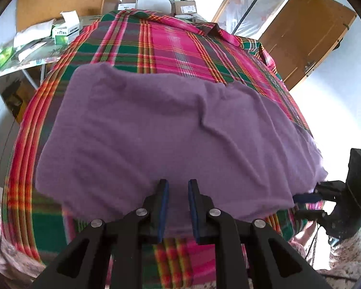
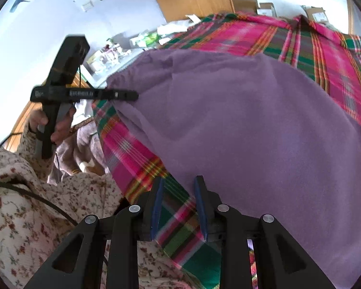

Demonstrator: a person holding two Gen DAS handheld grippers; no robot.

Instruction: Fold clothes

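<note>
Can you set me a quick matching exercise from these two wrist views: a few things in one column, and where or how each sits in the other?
Column one:
1. purple garment
2. plaid cloth
3. green and white boxes
4. left gripper

Column two:
A. covers the table, under everything else
B. on a cluttered side surface beyond the table's far left corner
C. spread over the near part of the table
D. open, fingers over the garment's near edge

Pairs: 1-C, 2-A, 3-B, 4-D
</note>
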